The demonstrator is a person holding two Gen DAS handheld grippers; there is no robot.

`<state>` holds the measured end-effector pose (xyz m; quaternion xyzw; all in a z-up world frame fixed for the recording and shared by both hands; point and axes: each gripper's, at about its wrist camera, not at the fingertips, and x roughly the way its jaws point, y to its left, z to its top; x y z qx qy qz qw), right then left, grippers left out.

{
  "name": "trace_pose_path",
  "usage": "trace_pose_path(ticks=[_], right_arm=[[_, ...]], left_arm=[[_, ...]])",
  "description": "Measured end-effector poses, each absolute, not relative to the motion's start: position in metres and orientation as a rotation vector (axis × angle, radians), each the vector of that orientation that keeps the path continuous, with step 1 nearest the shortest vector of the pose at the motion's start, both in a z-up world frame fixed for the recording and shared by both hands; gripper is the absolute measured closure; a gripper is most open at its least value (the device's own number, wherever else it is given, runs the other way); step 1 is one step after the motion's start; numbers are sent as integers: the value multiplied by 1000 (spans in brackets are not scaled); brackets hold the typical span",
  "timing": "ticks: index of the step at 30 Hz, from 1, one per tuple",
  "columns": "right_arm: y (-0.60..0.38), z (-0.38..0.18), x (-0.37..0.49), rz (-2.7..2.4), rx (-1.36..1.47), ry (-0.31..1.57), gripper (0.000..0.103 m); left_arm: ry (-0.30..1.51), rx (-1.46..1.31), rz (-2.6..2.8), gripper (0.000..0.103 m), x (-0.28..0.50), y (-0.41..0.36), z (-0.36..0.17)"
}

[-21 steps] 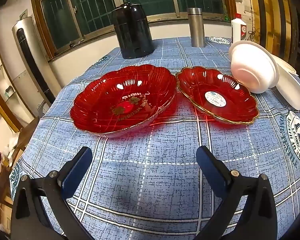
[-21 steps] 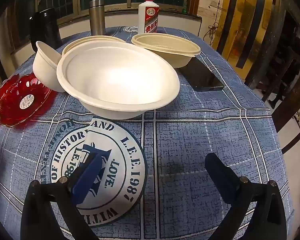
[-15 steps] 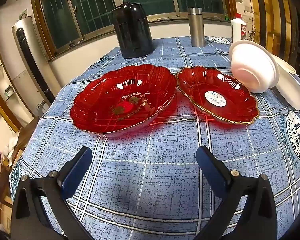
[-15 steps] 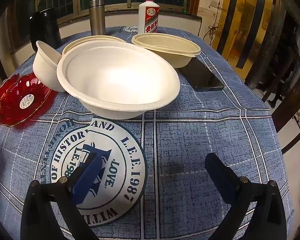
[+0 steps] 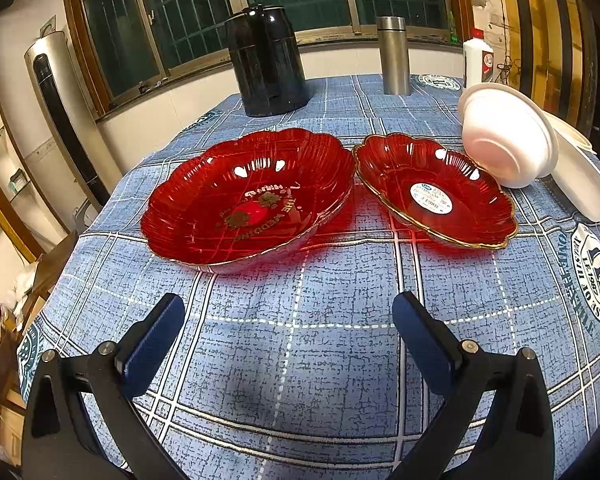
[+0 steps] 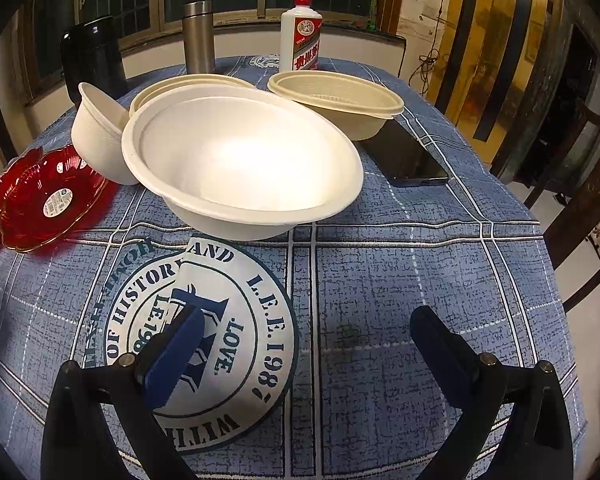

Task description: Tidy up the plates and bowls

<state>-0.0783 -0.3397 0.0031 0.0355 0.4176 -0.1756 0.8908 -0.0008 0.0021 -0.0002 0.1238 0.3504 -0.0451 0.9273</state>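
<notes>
The jaws of both tools stand spread wide with nothing between them: the left gripper hangs over bare blue plaid cloth on the tabletop, the right gripper over the cloth's round printed emblem.

Ahead of the left gripper lie two translucent red plates with scalloped, ribbed walls and gold-edged rims. The large red plate is oval, its long axis running from near left to far right. The small red plate, just beside it, rims nearly touching, runs far left to near right and carries a white sticker.

Ahead of the right gripper sits a wide matte white bowl, upright. A small white bowl leans tilted against it, mouth facing away from the red plates. Behind stand two beige pulp bowls, upright.
</notes>
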Motion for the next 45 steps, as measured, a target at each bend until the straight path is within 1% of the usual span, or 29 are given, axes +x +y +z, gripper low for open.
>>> trace_pose_path(ticks=[6,14,17,25,26,28,29,30,32,34,39,45], right_arm=[[-340,5,-81,-351,78,855,0],[-330,16,-95,-315,58,783,1],[-326,23,-95,-293,61,776,3],[-300,50,-95,-161,68,734,4],[-297,52,-94,-134,79,737,4],[-290,54,-88,-72,103,753,9],[-286,55,-84,-39,119,766,13],[-284,56,-79,-12,134,776,20],[-276,58,-70,48,173,798,27],[-265,61,-62,95,192,807,27],[-231,71,-46,133,130,795,25],[-195,75,-30,198,84,796,25]], left_arm=[[718,256,-90,0,0,2,0],[706,250,-89,0,1,5,0],[702,253,-85,0,-1,5,1],[699,260,-70,0,-5,12,1],[690,266,-64,0,-6,13,3],[700,250,-72,0,-7,18,6],[710,216,-89,0,-6,22,7],[721,179,-104,0,-6,25,8],[712,157,-96,0,-7,32,12],[720,137,-92,0,-4,37,13],[716,126,-61,0,-3,51,17],[746,116,-55,0,5,65,20]])
